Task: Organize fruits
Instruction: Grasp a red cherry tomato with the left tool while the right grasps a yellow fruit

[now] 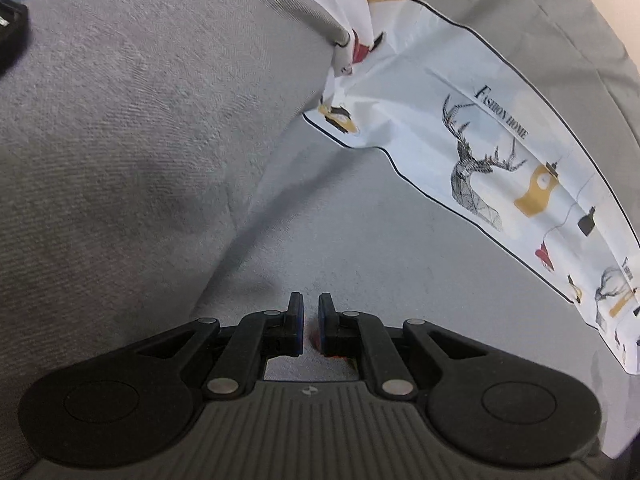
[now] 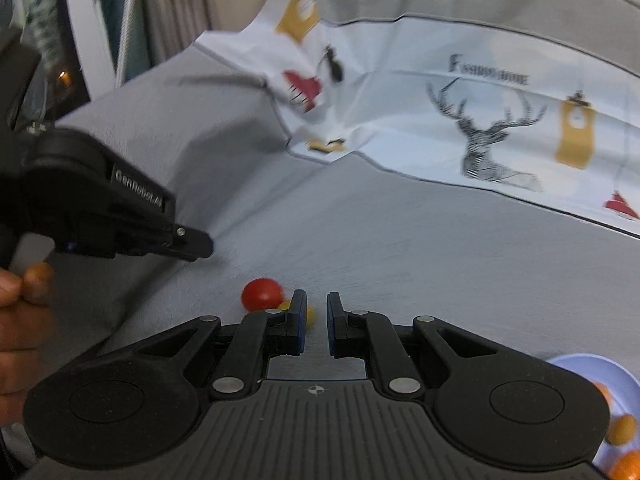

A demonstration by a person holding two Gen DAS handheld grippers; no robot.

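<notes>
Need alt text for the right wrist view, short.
The right gripper, shut and empty, points down at a grey cloth where a red tomato and a small yellow fruit lie just left of its tips. The left gripper, held in a hand, reaches in from the left; a blue plate with orange fruits sits bottom right.

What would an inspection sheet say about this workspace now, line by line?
Surface: grey fabric cushion, creased, partly covered.
Job's things: red tomato and a small yellow fruit lie loose on the cushion; orange fruits sit in a pale blue bowl at lower right.
Clutter: printed white cloth with deer pictures, crumpled at the back.
Grippers: left gripper shut, nothing between its fingers; right gripper shut, empty, near the tomato.
Cables: nothing seen.
Surroundings: blurred window frame at upper left.
</notes>
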